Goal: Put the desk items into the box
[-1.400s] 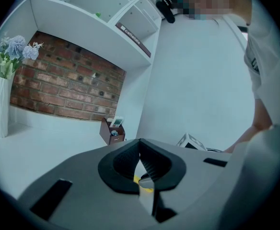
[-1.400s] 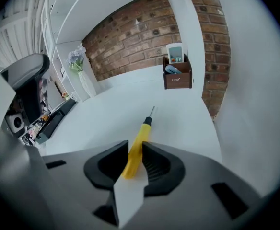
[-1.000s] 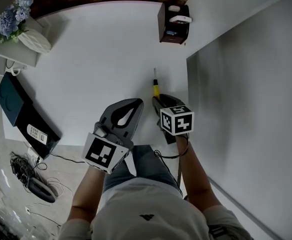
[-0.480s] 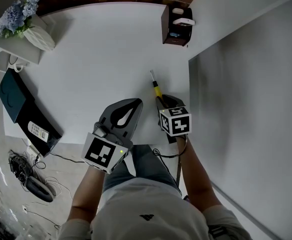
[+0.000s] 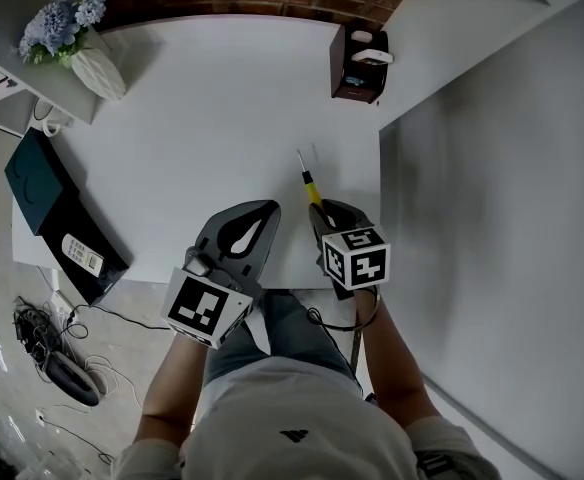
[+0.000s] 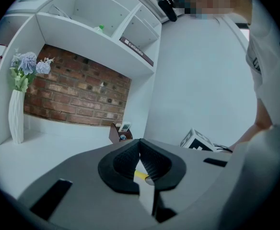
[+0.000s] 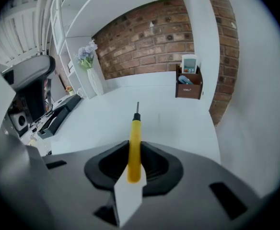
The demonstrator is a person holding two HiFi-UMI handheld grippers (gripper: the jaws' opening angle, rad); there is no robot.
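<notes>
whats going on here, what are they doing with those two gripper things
A person stands at a white desk with a handheld gripper in each hand. The right gripper has its jaws shut on the handle of a yellow screwdriver, with the metal tip pointing across the desk. The left gripper is empty, its jaws together, beside the right one. A brown box sits at the far edge of the desk with a few things in it; the screwdriver is not there yet.
</notes>
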